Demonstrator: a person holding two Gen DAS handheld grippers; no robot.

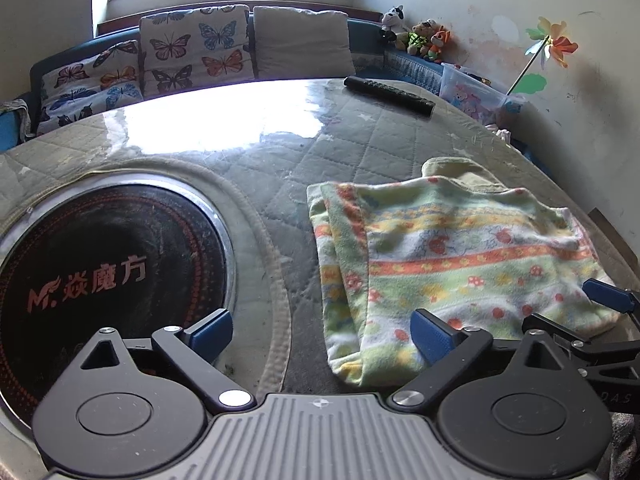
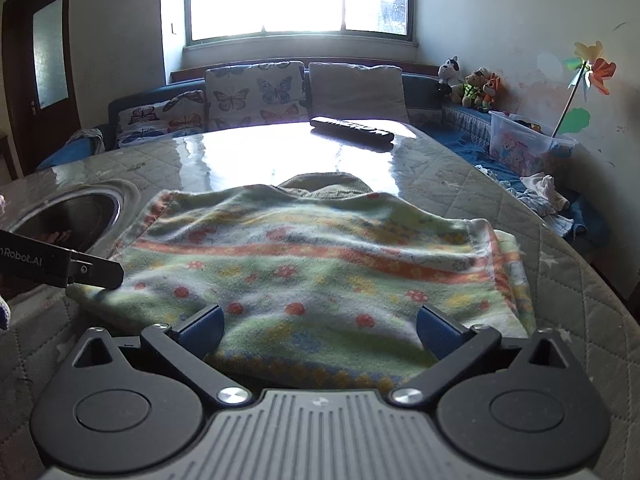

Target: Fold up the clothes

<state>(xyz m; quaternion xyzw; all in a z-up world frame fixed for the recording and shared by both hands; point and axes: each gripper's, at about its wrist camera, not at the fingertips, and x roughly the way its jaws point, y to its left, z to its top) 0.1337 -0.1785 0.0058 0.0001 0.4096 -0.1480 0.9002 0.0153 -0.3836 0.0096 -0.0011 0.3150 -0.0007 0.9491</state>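
Note:
A folded patterned garment [image 1: 452, 256] with green, orange and yellow bands lies flat on the quilted table [image 1: 320, 160]; an olive collar shows at its far edge. My left gripper [image 1: 322, 332] is open and empty, its right finger over the garment's near left corner. My right gripper [image 2: 320, 328] is open and empty, hovering over the garment's [image 2: 312, 256] near edge. The right gripper's tip shows in the left wrist view [image 1: 608, 300]. The left gripper's side shows in the right wrist view [image 2: 60, 264] at the garment's left edge.
A round black hotplate [image 1: 100, 276] is set into the table at the left. A black remote control [image 1: 388, 94] lies at the table's far side. Behind are a sofa with butterfly cushions [image 1: 196, 52], stuffed toys [image 1: 420, 34] and a plastic box [image 1: 476, 92].

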